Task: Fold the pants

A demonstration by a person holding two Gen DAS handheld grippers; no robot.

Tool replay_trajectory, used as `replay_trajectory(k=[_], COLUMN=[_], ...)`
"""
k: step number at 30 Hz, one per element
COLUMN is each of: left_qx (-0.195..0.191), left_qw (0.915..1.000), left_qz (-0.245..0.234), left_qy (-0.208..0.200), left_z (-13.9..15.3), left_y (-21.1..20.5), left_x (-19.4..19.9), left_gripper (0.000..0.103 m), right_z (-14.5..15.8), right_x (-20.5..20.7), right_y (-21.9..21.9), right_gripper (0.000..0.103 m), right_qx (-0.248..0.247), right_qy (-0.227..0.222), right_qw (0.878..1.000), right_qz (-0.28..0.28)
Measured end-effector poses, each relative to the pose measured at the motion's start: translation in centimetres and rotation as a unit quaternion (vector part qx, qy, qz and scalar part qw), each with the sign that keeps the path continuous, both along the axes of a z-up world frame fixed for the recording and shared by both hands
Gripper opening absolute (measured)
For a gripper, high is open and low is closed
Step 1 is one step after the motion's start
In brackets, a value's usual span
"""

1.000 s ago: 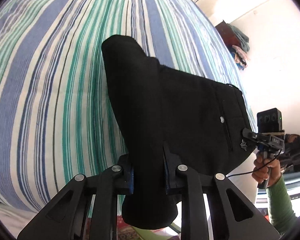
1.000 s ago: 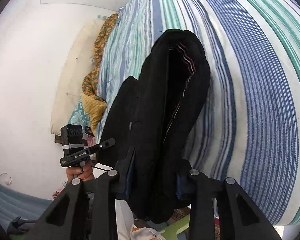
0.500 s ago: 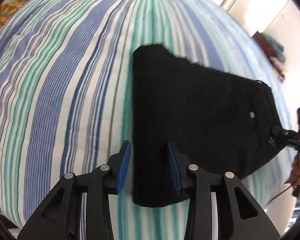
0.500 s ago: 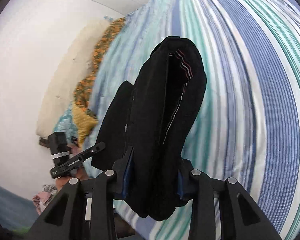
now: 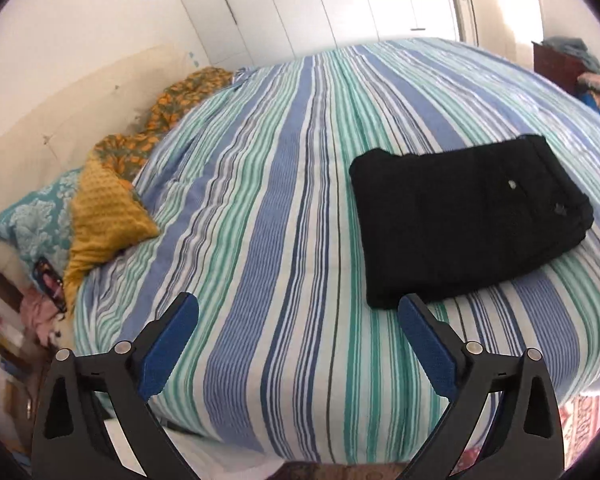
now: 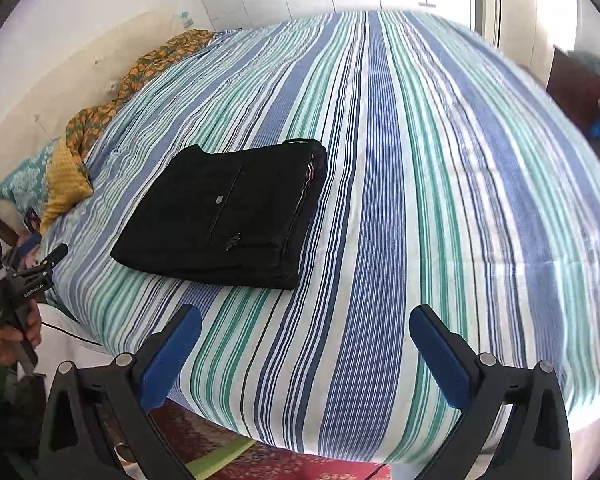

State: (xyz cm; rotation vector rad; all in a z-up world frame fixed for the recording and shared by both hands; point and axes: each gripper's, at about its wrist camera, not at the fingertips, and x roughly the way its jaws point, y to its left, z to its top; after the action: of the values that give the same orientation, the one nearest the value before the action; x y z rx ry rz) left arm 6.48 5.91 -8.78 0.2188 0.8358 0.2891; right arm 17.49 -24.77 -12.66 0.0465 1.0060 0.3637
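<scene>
- step in hand: release after the last fold, by my reading. black pants (image 5: 464,220) lie as a compact stacked rectangle on the striped bedsheet (image 5: 284,208), toward the near edge of the bed.
- left gripper (image 5: 298,322): jaws opening, wide apart, nothing between them; the pants sit just beyond and to the right of its right finger.
- right gripper (image 6: 306,332): jaws opening too, nothing between them, only bare sheet; the pants lie farther off and to its left.
- the task looks essentially complete. next move likely calls only for clearing both tools, or a light press if a layer has lifted.
- materials: pants are a matte, thick woven cloth, layers visible at the near edge, with a small pale button (image 6: 219,199) by a pocket seam and a thin striped lining edge on the right side.
- sheet: smooth cotton-like, with blue, green and white stripes.
- far left: mustard knit cloth (image 5: 100,212), textured.
</scene>
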Motion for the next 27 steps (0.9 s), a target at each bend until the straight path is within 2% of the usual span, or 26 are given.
replay_trajectory(k=[2, 4, 8, 12, 16, 20, 27], left_qx=[-0.01, -0.03, -0.053, -0.078, -0.083, -0.116, -0.132], left_qw=[0.9999, 0.9987, 0.9971, 0.9954, 0.9948, 0.9913, 0.9897], left_qz=[-0.01, -0.029, -0.031, -0.025, -0.024, -0.032, -0.031], left_qy=[0.009, 0.029, 0.046, 0.051, 0.053, 0.054, 0.047], left_z=[-0.1, -0.1, 0.8, 1.7, 2.2, 2.9, 3.8], left_y=[-0.8, -1.6, -2.2, -1.7, -1.7, -1.7, -1.8], left_x=[-1.1, -1.8, -3.2, -4.1, -4.3, -4.8, -5.4], left_gripper=[0.1, 0.1, 0.1, 0.1, 0.101, 0.101, 0.102], right_z=[0.4, 0.2, -0.8, 0.8, 3.4, 4.9, 5.0], right_x=[-3.0, -5.1, -8.5, -9.6, -10.3, -10.7, -12.0], right_y=[1.8, 2.8, 3.9, 4.8, 5.6, 6.7, 7.7], right_gripper=[0.103, 0.103, 0.103, 0.103, 0.103, 0.103, 0.103], right_qx=[-0.029, -0.057, -0.075, -0.093, -0.094, -0.088, -0.066], right_qy=[-0.037, -0.052, -0.037, -0.048, -0.071, -0.081, -0.071], right_qw=[0.999, 0.997, 0.996, 0.993, 0.992, 0.992, 0.995], right_qz=[-0.008, -0.017, -0.039, -0.046, -0.04, -0.031, -0.024])
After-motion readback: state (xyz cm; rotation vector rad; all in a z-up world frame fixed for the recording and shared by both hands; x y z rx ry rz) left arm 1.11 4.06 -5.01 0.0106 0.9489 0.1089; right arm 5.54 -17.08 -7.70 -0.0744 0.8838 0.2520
